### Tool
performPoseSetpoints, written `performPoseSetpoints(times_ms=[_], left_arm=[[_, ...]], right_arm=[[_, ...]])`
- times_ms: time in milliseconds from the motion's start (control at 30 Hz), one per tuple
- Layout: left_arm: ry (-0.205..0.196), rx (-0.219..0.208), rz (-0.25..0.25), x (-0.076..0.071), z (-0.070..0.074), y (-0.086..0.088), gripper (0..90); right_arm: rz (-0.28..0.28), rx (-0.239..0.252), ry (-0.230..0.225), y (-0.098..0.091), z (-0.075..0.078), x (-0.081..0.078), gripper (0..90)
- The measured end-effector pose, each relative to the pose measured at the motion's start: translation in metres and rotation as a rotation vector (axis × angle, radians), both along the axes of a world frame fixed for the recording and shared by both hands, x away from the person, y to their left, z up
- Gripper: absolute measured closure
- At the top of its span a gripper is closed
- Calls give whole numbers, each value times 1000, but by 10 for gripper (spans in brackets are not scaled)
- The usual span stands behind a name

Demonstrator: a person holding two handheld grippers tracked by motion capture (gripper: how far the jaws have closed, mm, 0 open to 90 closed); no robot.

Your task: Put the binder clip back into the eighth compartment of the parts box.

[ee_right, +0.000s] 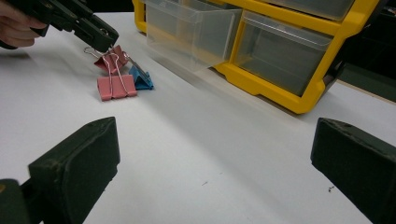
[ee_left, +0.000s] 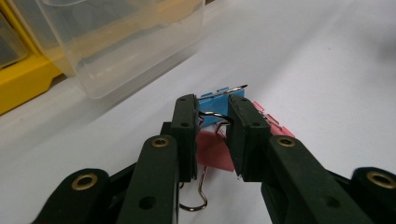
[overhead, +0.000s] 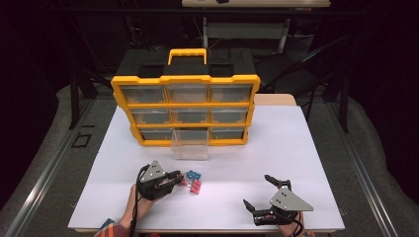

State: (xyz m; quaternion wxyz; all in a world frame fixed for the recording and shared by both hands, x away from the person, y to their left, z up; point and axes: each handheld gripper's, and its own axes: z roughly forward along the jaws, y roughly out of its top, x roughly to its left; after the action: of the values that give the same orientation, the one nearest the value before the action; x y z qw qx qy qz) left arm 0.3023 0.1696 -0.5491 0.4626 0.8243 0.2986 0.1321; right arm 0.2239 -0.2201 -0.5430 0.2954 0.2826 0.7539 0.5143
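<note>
**Binder clips under the left gripper, drawer waiting**

From the high view, we are looking at the left gripper [overhead: 174,177] reaching toward three o'clock, its tips at a small cluster of binder clips [overhead: 192,182] on the white table [overhead: 296,148]. The cluster is lying at about six o'clock of the clear drawer [overhead: 189,144] pulled out of the yellow organizer [overhead: 185,106]. The right gripper [overhead: 257,190] is resting well apart at four o'clock of the clips, jaws spread wide and holding nothing.

In the left gripper view, the jaws are standing narrowly apart around the wire handle of a pink clip [ee_left: 215,153], with the blue clip [ee_left: 217,105] just beyond at twelve o'clock. We cannot tell whether the pads are actually pressing on the wire or only bracketing it.

In the right gripper view, we are seeing the left gripper's tips over the upper pink clip [ee_right: 112,57], a second pink clip [ee_right: 116,87] flat beside it, and the blue one at three o'clock of that.

We are judging these clips light, stiff and springy — painted steel bodies with thin wire loops that are likely to swivel and slip. The folded body looks the surer hold; a loop alone may let the clip swing.

We are reading no brand, label or writing anywhere on the clips, the drawers or the organizer.
</note>
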Motion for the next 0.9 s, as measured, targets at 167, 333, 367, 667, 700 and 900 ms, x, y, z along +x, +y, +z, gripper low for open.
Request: performPoseSetpoints(times_ms=[167,333,367,667,700,900], left_arm=[[-2,-1,7,0,2,4,733],[-5,-6,21,-1,6,9,733],[-6,-11,24,-1,7,10,733],[-13,-14,50,0,12,18,733],[-16,-12,53,0,13,19,733],[-17,-15,64,2,16,23,733]], right_arm=[[-3,1,1,-1,0,0,6],[-2,2,-2,0,0,0,6],[-1,-1,1,0,0,0,6],[0,0,2,0,0,0,6],[1,-2,2,0,0,0,6],[-1,-1,4,0,-1,1,6]])
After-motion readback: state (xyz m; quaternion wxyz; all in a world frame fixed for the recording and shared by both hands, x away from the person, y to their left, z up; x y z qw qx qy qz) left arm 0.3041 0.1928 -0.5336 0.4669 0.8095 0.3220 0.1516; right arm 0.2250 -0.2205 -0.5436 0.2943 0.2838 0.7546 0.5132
